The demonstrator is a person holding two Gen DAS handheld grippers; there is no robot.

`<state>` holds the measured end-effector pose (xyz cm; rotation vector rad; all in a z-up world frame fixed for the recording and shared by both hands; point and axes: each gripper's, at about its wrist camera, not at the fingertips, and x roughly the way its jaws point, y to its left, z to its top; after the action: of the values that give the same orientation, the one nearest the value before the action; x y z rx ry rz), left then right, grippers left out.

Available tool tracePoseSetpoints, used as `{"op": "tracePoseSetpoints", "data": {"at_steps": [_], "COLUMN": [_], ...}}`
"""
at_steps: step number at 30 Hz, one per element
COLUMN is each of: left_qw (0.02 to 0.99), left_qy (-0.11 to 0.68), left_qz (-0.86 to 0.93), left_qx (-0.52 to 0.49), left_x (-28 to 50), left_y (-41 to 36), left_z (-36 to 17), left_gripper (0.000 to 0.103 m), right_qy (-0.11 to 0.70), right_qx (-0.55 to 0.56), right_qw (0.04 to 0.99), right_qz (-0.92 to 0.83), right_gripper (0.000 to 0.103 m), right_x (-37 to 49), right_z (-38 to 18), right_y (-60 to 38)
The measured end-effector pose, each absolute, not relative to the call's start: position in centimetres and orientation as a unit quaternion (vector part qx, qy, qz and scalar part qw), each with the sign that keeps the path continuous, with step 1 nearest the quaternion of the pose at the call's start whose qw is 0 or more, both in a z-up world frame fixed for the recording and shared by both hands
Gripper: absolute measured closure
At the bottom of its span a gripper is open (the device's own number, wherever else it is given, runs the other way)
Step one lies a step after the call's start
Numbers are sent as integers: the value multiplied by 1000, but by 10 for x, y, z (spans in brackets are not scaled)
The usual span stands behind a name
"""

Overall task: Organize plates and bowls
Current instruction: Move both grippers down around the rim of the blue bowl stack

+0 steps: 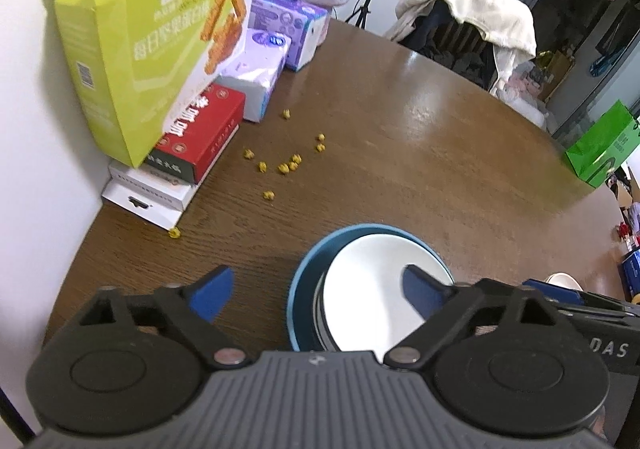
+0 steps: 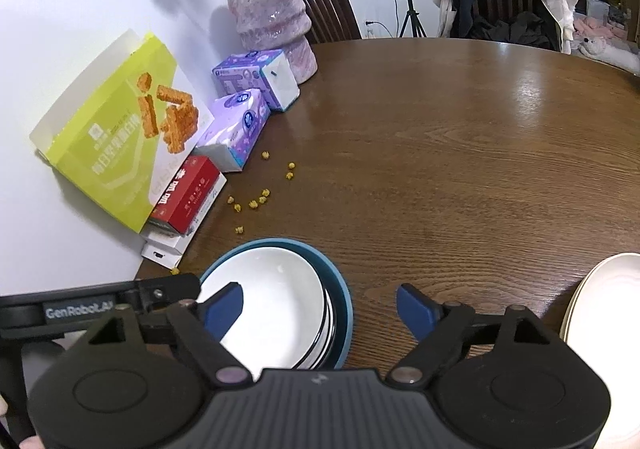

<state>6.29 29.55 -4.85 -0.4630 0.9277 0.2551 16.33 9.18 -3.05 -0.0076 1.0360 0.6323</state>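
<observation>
A: Far left, a yellow-green snack box is leaned against the wall, tissue packs lined beside it; likely pushed aside so the table is left free.

B: And the left gripper?

A: Spread wide, nothing clasped; its blue pads are seen either side of the stack's near rim, not pressing.

B: The stack itself?

A: White bowls are nested in a blue bowl, probably gathered for tidiness. Further right, the right gripper is likewise released and empty. A cream plate is left at the far right, seemingly next.
</observation>
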Motion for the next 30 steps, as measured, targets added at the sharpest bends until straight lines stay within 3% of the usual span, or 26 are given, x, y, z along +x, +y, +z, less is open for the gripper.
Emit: {"op": "tracePoseSetpoints", "data": {"at_steps": [2, 6, 9, 30], "left_qw": [869, 879, 882, 883], "left_qy": [427, 409, 401, 399], "left_qz": [124, 126, 129, 154], "left_qx": [-217, -212, -212, -193], "left_x": [58, 51, 46, 31], "left_y": [296, 298, 300, 306], "left_z": [-45, -41, -40, -39], "left_gripper": [1, 0, 0, 0], "right_qy": [482, 460, 446, 440], "right_qx": [1, 5, 5, -3], "right_qw": [823, 834, 840, 848], "right_qz": [299, 305, 308, 294], "right_gripper": [10, 9, 0, 0], "right_x": [163, 159, 156, 146], "right_z": [-30, -25, -23, -23], "right_y": [88, 82, 78, 71]}}
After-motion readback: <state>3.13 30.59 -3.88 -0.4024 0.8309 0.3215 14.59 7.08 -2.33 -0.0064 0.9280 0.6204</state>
